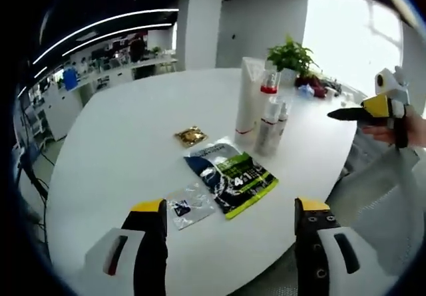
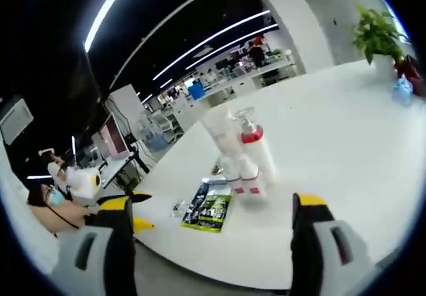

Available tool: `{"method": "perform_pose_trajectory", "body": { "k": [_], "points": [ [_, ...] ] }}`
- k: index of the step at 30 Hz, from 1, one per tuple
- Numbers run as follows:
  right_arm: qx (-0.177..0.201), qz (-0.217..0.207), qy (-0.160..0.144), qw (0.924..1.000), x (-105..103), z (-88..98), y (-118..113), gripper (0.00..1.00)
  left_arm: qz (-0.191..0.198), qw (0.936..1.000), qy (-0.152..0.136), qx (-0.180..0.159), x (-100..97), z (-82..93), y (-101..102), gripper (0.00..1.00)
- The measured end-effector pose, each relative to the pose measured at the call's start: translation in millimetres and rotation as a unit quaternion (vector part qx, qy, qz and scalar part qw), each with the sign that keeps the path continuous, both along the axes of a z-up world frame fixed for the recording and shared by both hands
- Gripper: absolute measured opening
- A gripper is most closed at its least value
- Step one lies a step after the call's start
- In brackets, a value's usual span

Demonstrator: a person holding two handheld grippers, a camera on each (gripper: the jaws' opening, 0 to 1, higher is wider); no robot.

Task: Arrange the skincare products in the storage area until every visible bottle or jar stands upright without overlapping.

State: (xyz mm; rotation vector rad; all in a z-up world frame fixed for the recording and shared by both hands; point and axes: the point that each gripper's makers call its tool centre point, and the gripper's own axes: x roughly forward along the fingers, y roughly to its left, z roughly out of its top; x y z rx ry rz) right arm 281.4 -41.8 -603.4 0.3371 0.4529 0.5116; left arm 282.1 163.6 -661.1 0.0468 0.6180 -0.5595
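A group of skincare containers stands upright at the far side of the white table (image 1: pixel 133 130): a tall white tube (image 1: pixel 249 100), a clear pump bottle with a red band (image 1: pixel 269 86) and two small white bottles (image 1: pixel 271 128) in front. My left gripper (image 1: pixel 229 206) is open, near the table's front edge, well short of them. From the other side I see the tube (image 2: pixel 218 131), pump bottle (image 2: pixel 254 146) and small bottles (image 2: pixel 243 176). My right gripper (image 2: pixel 214 206) is open in front of them, and it shows at the table's right side (image 1: pixel 363 113).
A green-and-black sachet (image 1: pixel 233 174) lies flat next to a gold sachet (image 1: pixel 191 135) and a clear sachet (image 1: pixel 190 206). A potted plant (image 1: pixel 291 56) and small items stand at the far edge. The left gripper (image 2: pixel 136 211) shows beyond the green sachet (image 2: pixel 210 211).
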Motion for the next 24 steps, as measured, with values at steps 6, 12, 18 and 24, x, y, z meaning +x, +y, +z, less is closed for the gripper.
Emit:
{"method": "perform_pose_trajectory", "body": {
  "k": [6, 12, 18, 24],
  "points": [
    [0.001, -0.016, 0.004, 0.9999, -5, -3.8, -4, 1.00, 0.065, 0.9976, -0.020, -0.009, -0.5, 14.8, 20, 0.87],
    [0.002, -0.031, 0.008, 0.9995, -5, -7.7, -10, 1.00, 0.088, 0.9957, -0.030, 0.002, -5.8, 17.9, 28, 0.97],
    [-0.011, -0.030, 0.005, 0.9995, -5, -9.3, -10, 0.98, 0.092, 0.9953, -0.027, 0.008, -5.4, 17.6, 28, 0.97],
    [-0.012, -0.019, 0.012, 0.9997, -6, -12.6, -6, 1.00, 0.091, 0.9957, -0.016, 0.011, -5.7, 12.9, 24, 0.97]
  ]
}}
